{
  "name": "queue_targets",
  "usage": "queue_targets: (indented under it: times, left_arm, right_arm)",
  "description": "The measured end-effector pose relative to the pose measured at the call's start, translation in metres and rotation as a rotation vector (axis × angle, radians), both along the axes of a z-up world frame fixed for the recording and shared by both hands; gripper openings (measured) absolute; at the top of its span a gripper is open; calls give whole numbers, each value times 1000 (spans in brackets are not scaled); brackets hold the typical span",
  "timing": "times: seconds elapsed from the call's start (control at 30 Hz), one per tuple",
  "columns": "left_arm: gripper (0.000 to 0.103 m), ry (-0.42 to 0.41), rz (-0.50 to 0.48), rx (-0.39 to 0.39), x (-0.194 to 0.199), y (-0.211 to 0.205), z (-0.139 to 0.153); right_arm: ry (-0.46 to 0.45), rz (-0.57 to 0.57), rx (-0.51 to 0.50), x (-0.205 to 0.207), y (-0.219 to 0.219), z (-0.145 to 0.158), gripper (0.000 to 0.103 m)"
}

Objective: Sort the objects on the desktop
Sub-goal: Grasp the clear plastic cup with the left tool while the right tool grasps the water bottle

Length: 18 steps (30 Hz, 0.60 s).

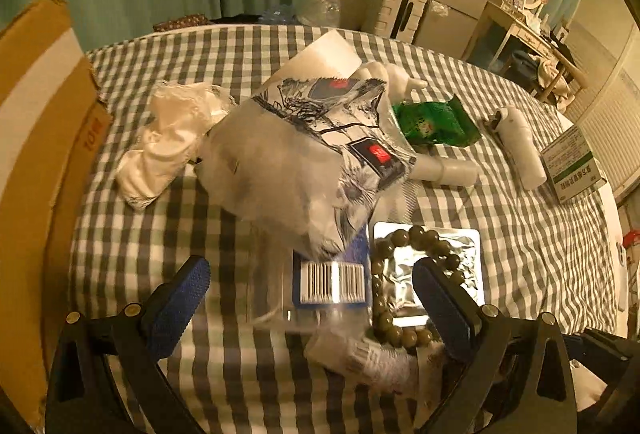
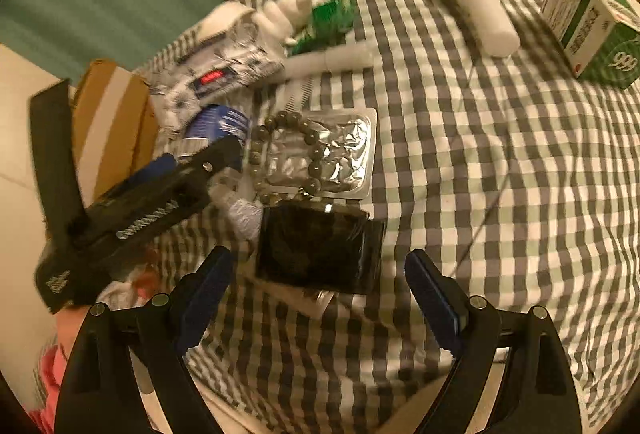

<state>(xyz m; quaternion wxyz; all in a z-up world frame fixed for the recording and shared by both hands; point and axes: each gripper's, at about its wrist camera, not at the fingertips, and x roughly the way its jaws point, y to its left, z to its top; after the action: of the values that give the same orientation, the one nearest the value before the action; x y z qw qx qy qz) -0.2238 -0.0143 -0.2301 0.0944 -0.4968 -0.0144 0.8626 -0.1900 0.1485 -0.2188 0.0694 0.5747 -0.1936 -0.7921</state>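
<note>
My left gripper (image 1: 312, 288) is open above a clear bottle with a blue barcode label (image 1: 332, 280); it also shows in the right wrist view (image 2: 188, 170). A bead bracelet (image 1: 416, 238) lies on a silver foil pack (image 1: 468, 246) beside it. A printed plastic bag (image 1: 304, 154) lies behind the bottle. My right gripper (image 2: 318, 280) is open just in front of a black wallet-like case (image 2: 320, 246). The bracelet (image 2: 312, 138) and foil pack (image 2: 348, 150) lie beyond that case.
A checked cloth (image 1: 520, 234) covers the table. On it lie a white crumpled bag (image 1: 168, 142), a green packet (image 1: 436, 122), a white bottle (image 1: 520, 146), a white tube (image 1: 444, 170) and a medicine box (image 2: 592, 26). A cardboard box (image 1: 36, 154) stands at the left.
</note>
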Motion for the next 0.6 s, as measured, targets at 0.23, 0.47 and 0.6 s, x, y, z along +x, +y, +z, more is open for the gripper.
queue_targets:
  times: [0.23,0.47,0.6]
  left_arm:
    - [63,-45,-31,37,-4,-7,-12]
    - [62,-17,-35,32,4,-17,-8]
    - [62,-6,-28,18,15,-23,3]
  right_arm:
    - [-71,32,43,-12,-10,-20,88]
    - [-83,49,105,-3,-13,-25,75]
    - [-62,22,70,8,-4,-17,75]
